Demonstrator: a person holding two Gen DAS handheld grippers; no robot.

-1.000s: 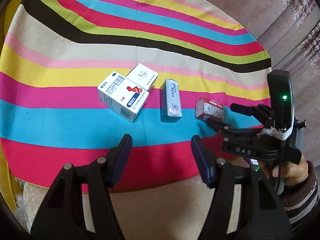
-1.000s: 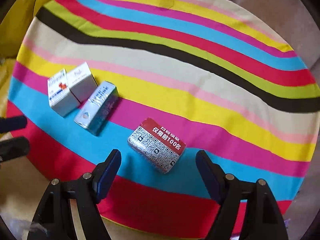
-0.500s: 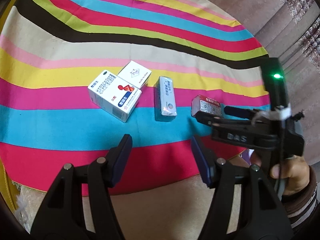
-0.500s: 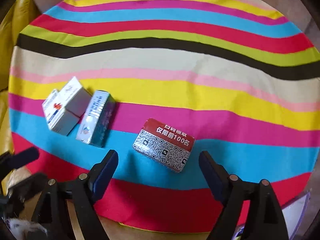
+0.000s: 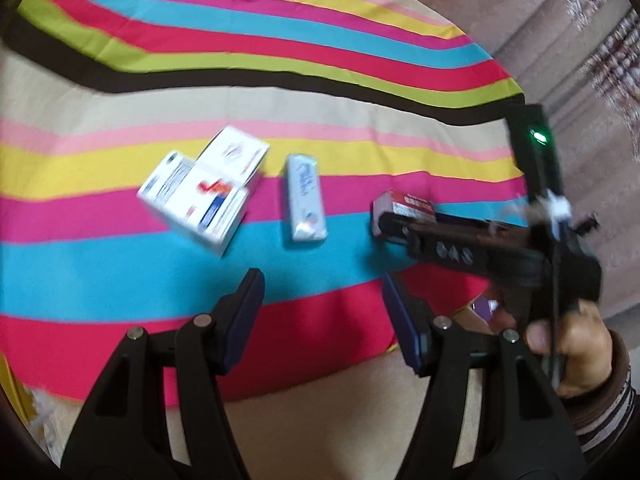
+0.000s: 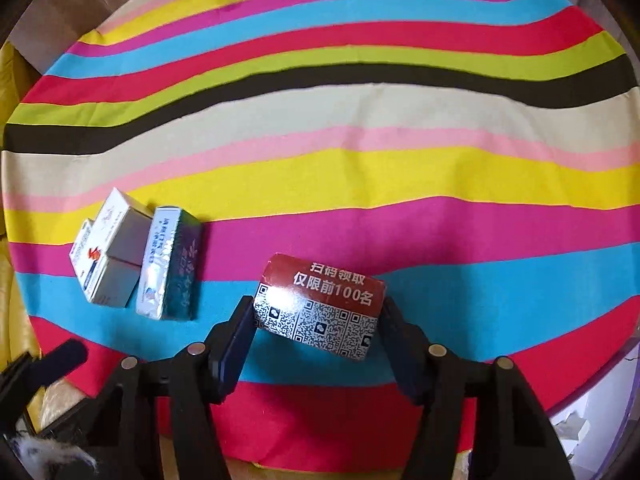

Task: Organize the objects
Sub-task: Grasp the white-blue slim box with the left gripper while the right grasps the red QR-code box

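The right gripper (image 6: 316,320) is closing on the short ends of the red QR-code box (image 6: 320,308), between its jaws; it looks light, stiff and glossy.

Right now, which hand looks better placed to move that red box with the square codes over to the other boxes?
The right. Its gripper is closing with the red box between its fingers, while the left gripper hangs over bare cloth, holding nothing.
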